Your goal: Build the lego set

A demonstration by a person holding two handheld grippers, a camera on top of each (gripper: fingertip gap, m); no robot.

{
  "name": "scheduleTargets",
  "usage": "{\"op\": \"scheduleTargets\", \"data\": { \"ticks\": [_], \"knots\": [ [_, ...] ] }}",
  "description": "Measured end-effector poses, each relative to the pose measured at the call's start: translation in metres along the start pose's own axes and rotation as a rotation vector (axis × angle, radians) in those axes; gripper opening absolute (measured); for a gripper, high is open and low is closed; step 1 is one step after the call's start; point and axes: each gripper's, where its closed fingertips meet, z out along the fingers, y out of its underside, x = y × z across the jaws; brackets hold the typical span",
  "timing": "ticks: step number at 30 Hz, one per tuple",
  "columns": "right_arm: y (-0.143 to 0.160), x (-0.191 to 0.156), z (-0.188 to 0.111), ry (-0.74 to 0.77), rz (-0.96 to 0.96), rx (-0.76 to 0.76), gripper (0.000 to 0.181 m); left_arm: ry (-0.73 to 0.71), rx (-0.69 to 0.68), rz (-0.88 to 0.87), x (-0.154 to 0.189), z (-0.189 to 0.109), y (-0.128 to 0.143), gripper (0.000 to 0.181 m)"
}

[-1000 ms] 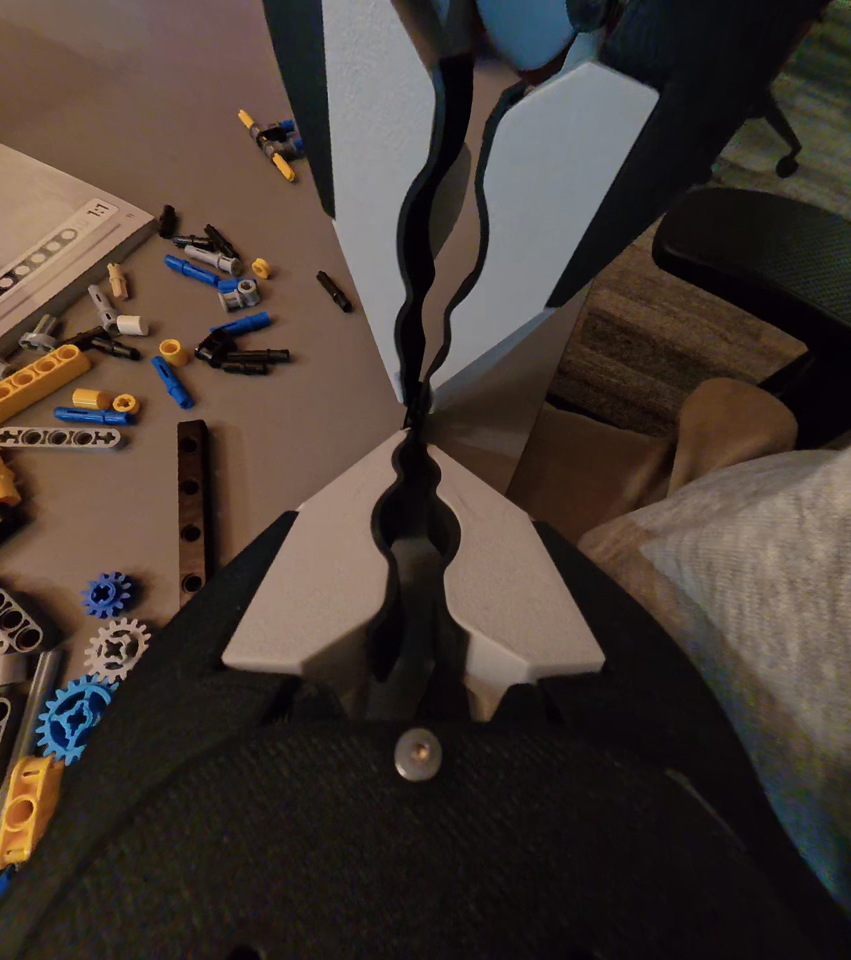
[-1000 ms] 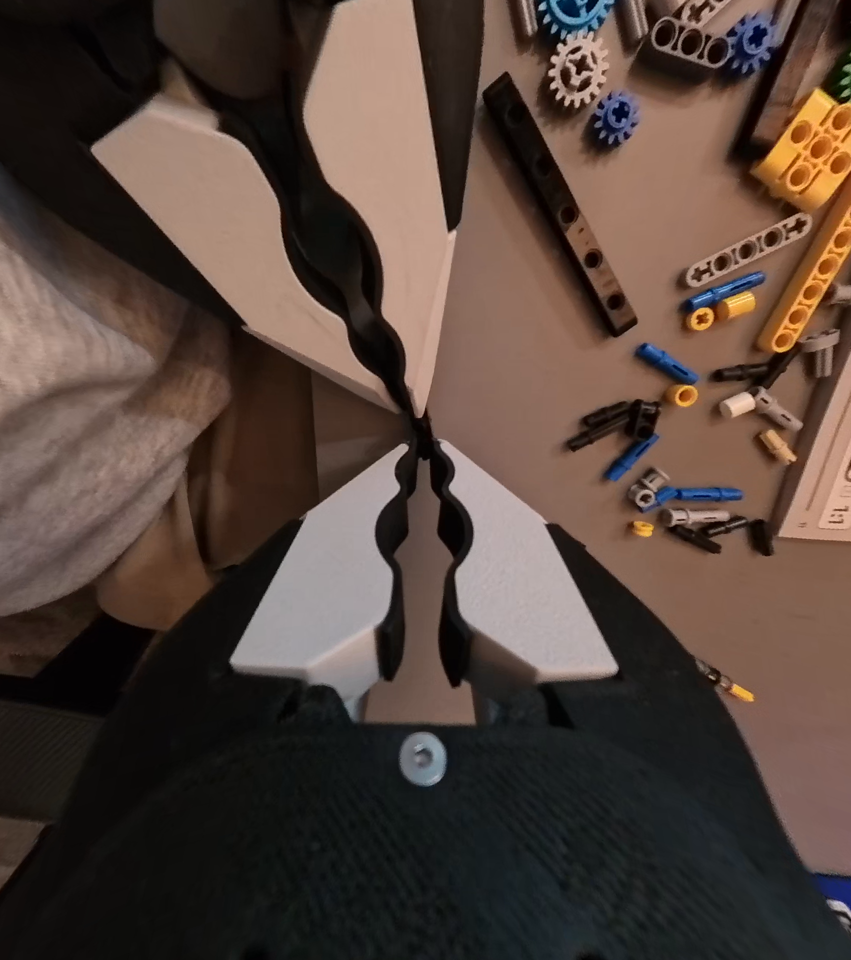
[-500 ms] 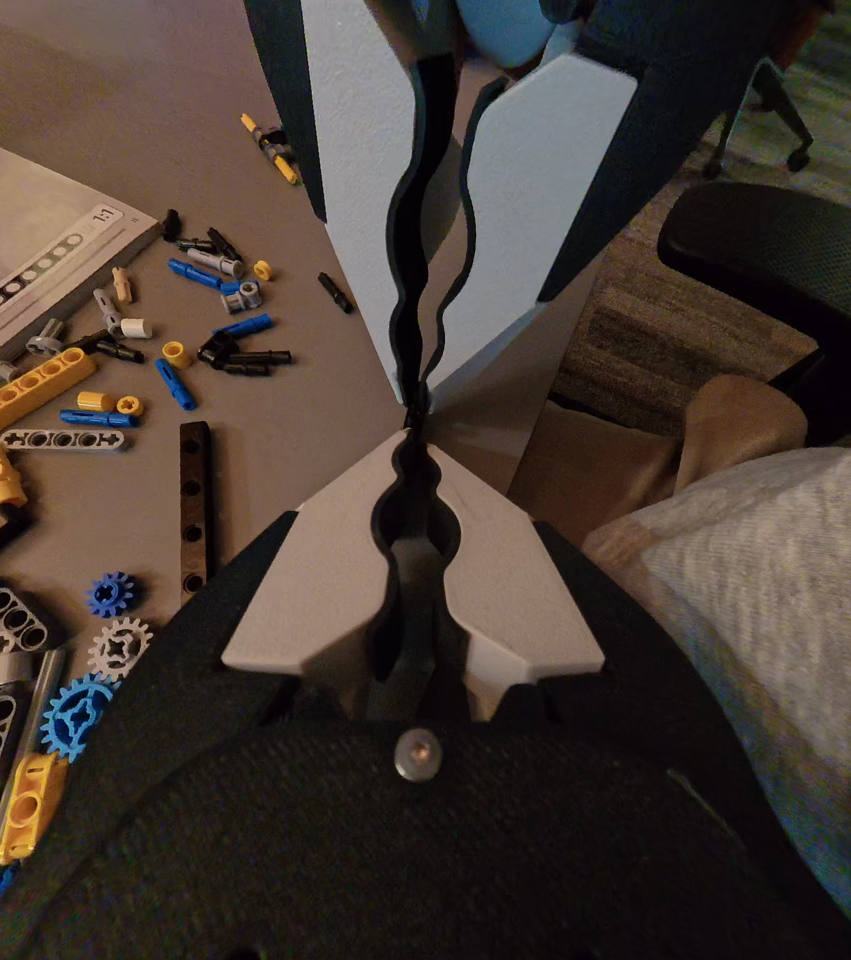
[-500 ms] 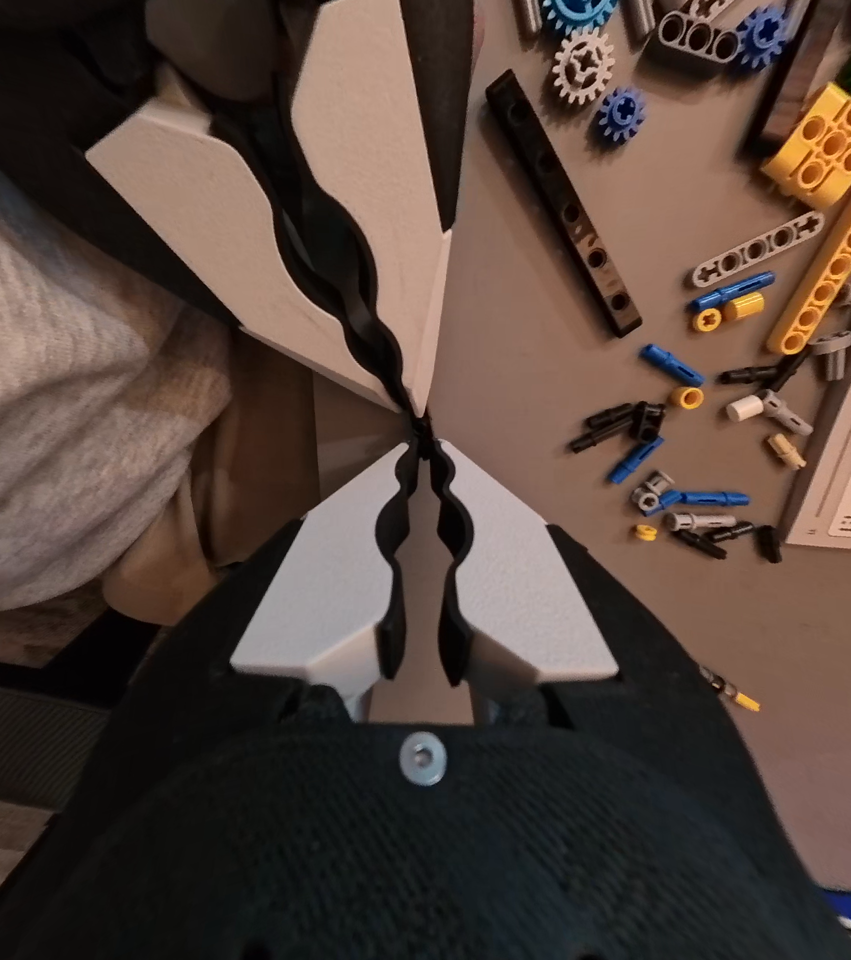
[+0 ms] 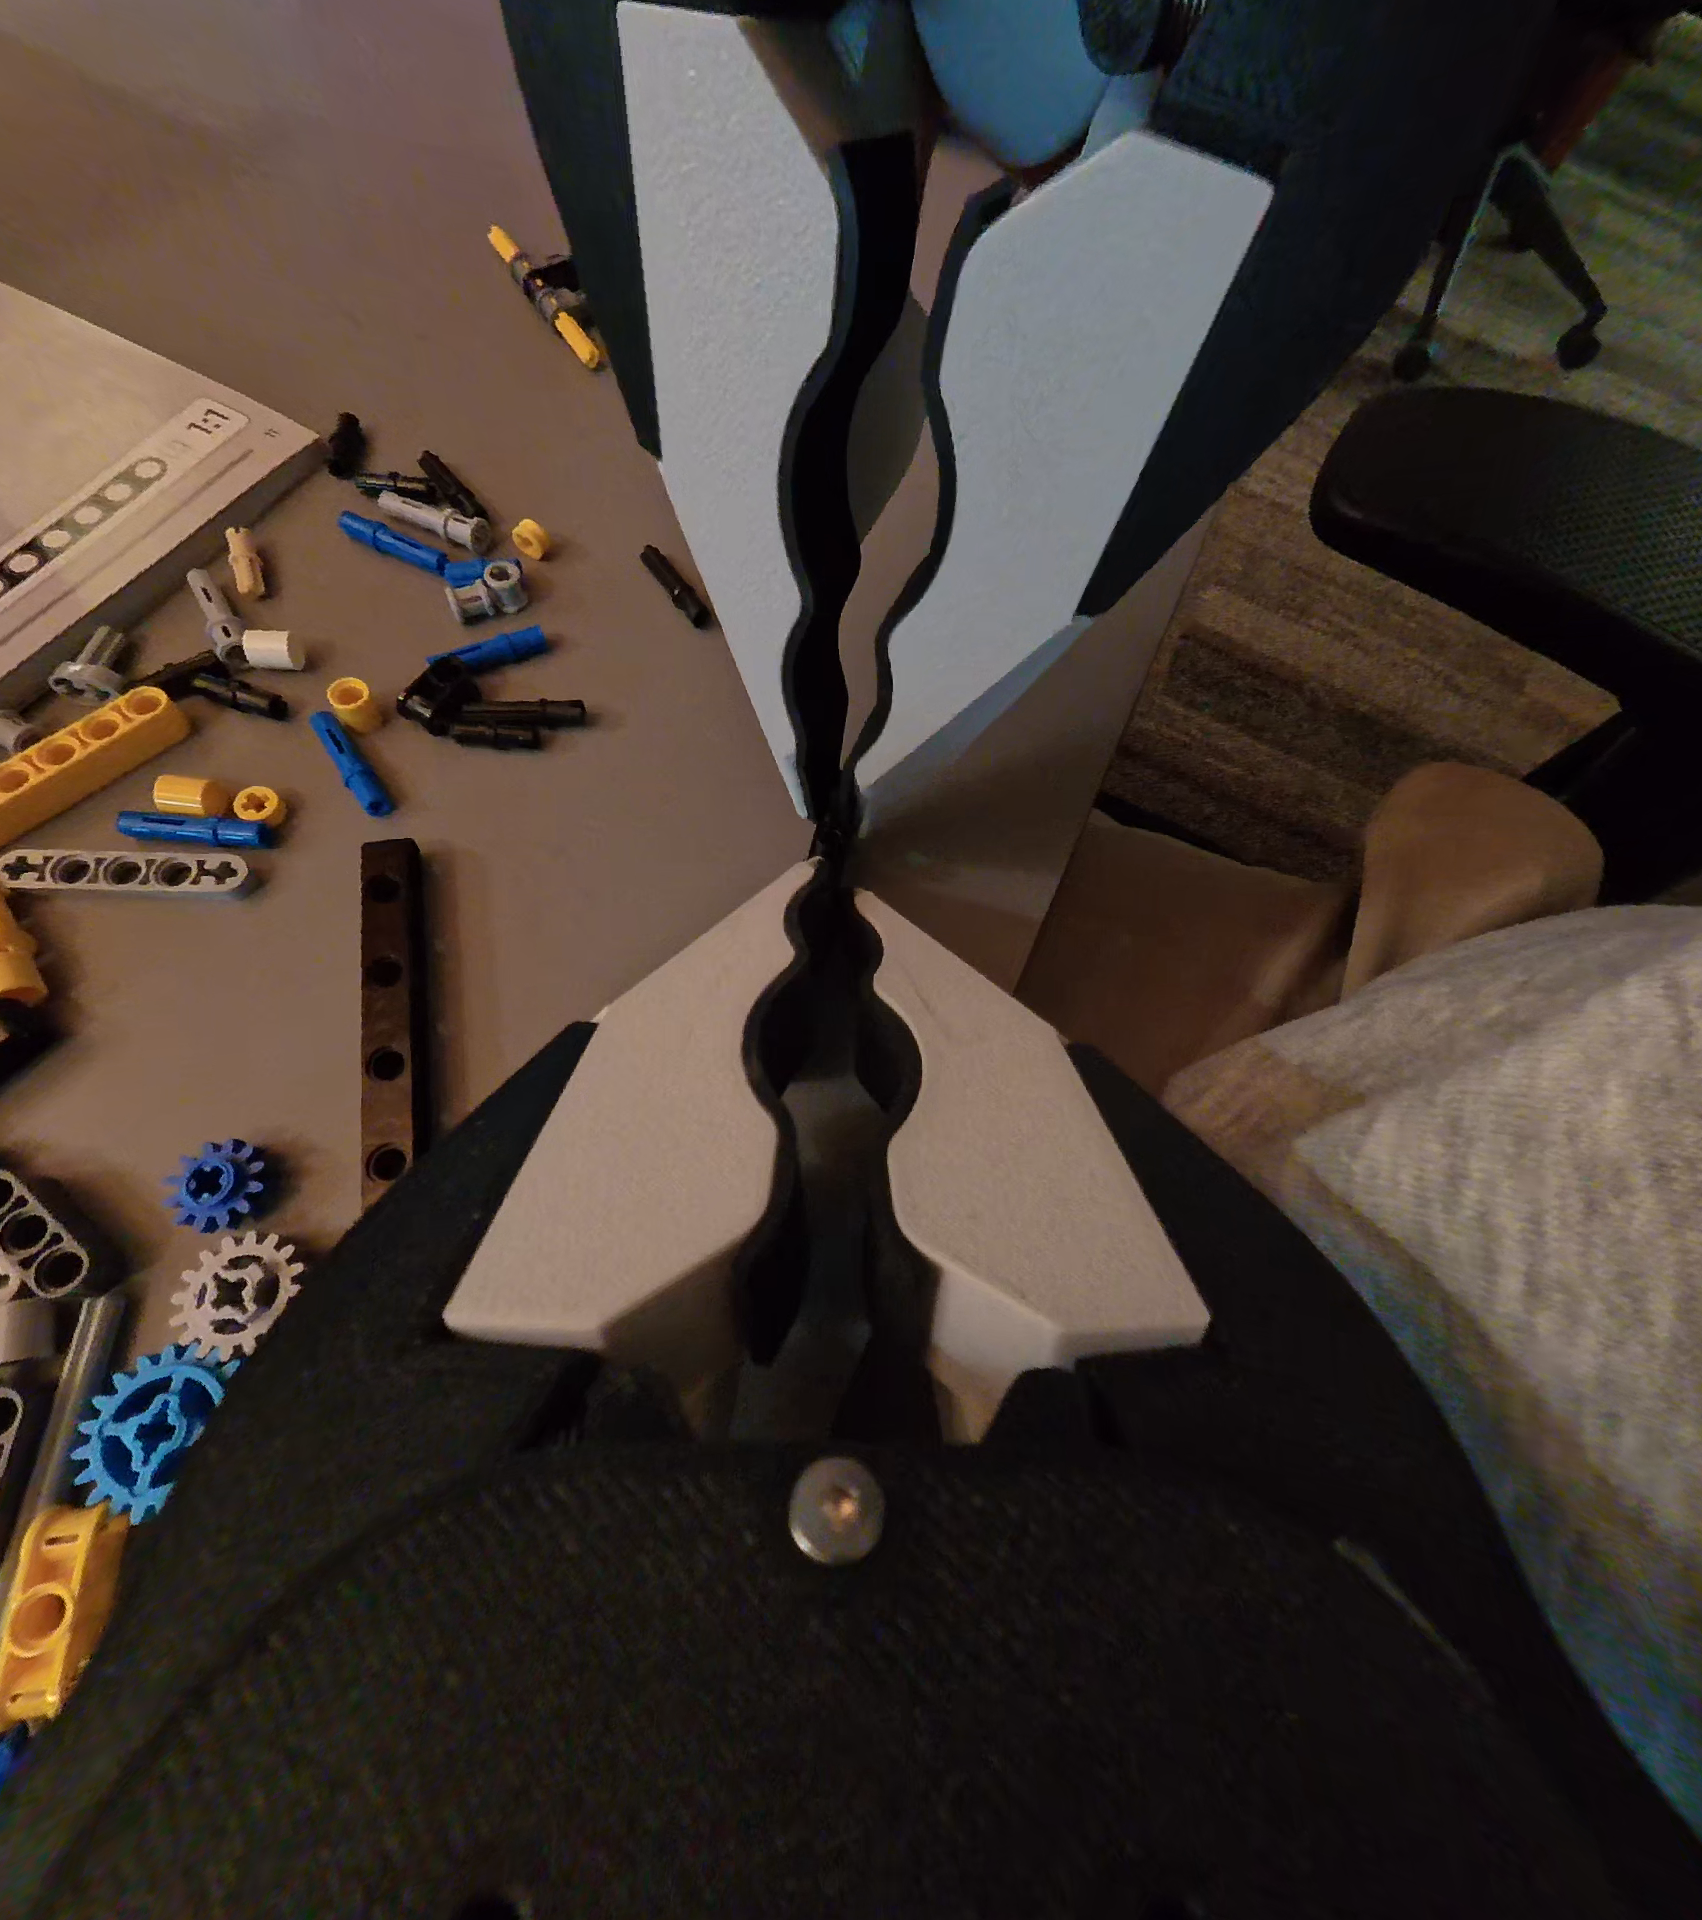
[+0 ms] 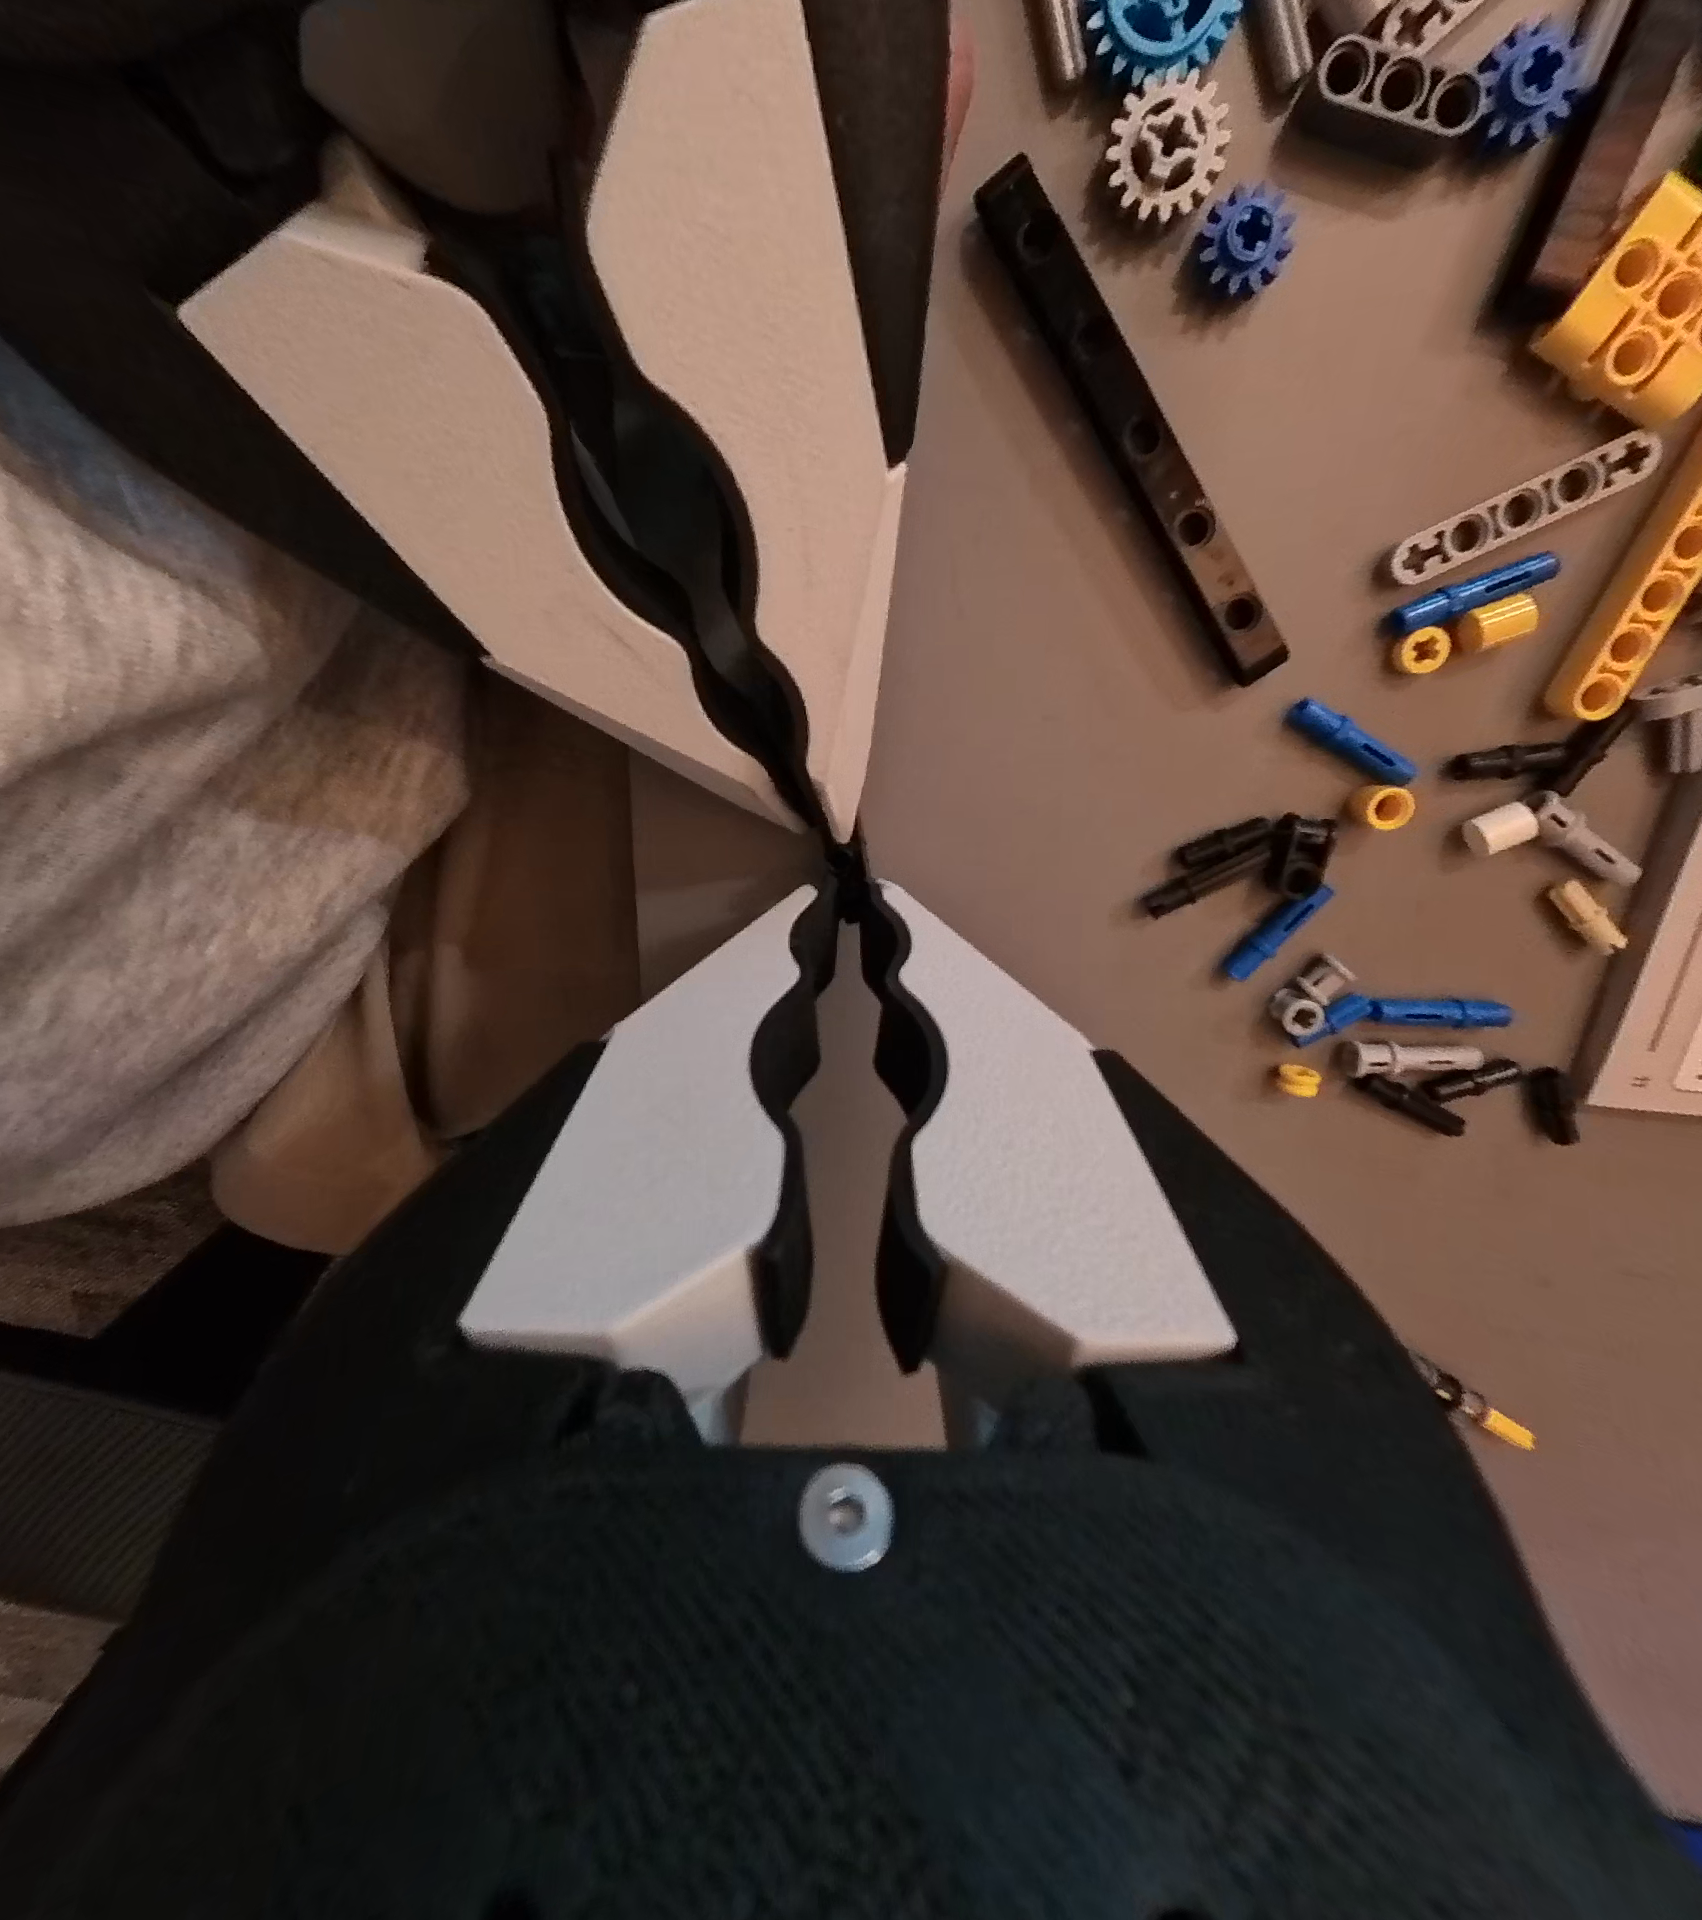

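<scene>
Grey desk (image 5: 566, 935): left tongs (image 5: 834, 862) and right tongs (image 6: 845, 891) closed tip-to-tip on one small dark pin (image 6: 843, 871), lengthwise between them.

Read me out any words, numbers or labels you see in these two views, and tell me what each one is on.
Instruction booklet, page corner: one short printed marking beside a drawn beam outline; it is legible, but I do not quote writing.
Rest of the booklet page: too cropped and dim to read.
Loose Lego parts, left gripper, right gripper: no writing visible.

Wrist views face each other closely, sharing the parts-strewn table (image 5: 234, 249).
</scene>
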Motion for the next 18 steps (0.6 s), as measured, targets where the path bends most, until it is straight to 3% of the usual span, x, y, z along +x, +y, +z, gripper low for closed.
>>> {"op": "scheduleTargets", "data": {
  "ticks": [12,18],
  "knots": [
    [0.000,0.001,0.002,0.063,0.086,0.030,0.007,-0.015,0.001,0.022,0.000,0.000,0.000,0.000],
    [0.008,0.003,-0.008,0.133,0.120,0.076,0.021,-0.018,0.004,0.019,0.000,0.000,-0.001,0.000]
  ]
}}
